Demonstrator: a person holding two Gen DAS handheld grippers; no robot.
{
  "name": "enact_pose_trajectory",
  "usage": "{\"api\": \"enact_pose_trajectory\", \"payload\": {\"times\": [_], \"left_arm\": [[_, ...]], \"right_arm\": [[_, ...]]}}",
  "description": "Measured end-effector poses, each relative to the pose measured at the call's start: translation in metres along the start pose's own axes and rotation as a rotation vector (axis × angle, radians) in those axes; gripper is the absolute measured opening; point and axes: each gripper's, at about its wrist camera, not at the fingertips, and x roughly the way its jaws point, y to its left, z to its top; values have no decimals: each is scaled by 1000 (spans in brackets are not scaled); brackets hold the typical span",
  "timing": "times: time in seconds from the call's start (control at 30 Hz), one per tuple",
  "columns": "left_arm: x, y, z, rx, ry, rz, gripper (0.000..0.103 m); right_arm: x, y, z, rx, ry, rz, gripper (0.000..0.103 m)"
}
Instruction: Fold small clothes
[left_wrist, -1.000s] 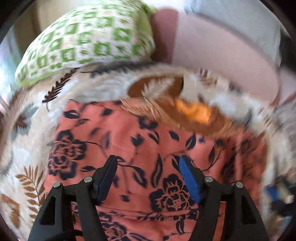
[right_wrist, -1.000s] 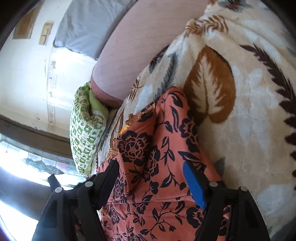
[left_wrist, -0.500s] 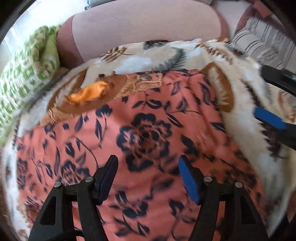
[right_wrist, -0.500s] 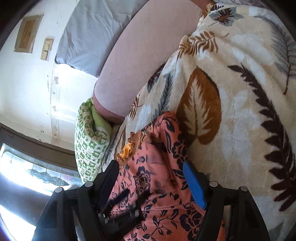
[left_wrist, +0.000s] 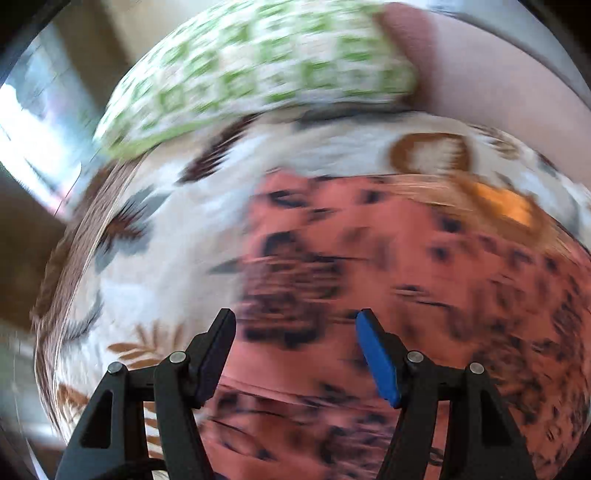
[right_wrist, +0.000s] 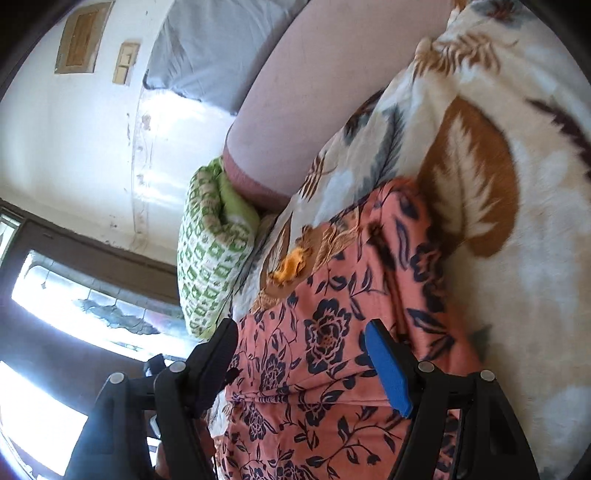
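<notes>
We hold left tongs (left_wrist: 295, 350) wide apart, nothing gripped, over coral floral garment (left_wrist: 388, 295); view blurred

Right tongs (right_wrist: 301, 360) likewise spread, empty, garment (right_wrist: 332, 332) straight ahead and beneath

We judge garment laid flat on leaf-print blanket (right_wrist: 498, 258) so edges are reachable for fold; fold line runs just behind both tips

Soft bed surface; green checked pillow (right_wrist: 210, 258) ahead-left of right tongs, pink bolster (right_wrist: 314, 110) beyond, window (right_wrist: 74, 314) far left
</notes>
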Motion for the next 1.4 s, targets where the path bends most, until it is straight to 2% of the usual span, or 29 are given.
{"api": "enact_pose_trajectory", "payload": {"times": [0.07,0.17,0.27,0.4,0.53,0.67,0.8,0.9,1.0,1.07,1.13,1.2,1.23,1.4], "left_arm": [[24,18,-5,-46,67,-6,71],[31,31,-10,-94,65,-49,80],[24,43,-12,-118,110,-93,80],[-3,60,-25,-93,74,-91,80],[-34,91,-58,-57,60,-113,80],[-60,121,-116,-27,82,-127,80],[-73,139,-167,-1,104,-163,80],[-78,145,-197,22,97,-213,80],[-80,144,-207,39,64,-273,77],[-81,142,-210,52,40,-313,66],[-78,139,-210,66,21,-359,64],[-74,137,-211,74,14,-393,62],[-72,138,-211,75,14,-406,57],[-54,139,-213,64,41,-518,48]], "right_arm": [[14,-7,-3,6,25,-18,74],[38,-29,-7,60,93,-97,70],[34,-27,-8,61,89,-96,70],[21,-13,-15,13,105,-90,71],[2,-1,-30,-63,101,-139,71],[-21,14,-45,-135,85,-164,71],[-46,26,-69,-201,86,-185,71],[-72,23,-92,-189,98,-170,71],[-108,17,-116,-173,92,-165,71],[-131,12,-132,-166,82,-175,73],[-149,6,-143,-156,82,-188,74],[-166,-4,-154,-133,91,-219,74],[-175,-12,-159,-105,93,-231,74],[-204,-41,-168,31,91,-225,74]]}}
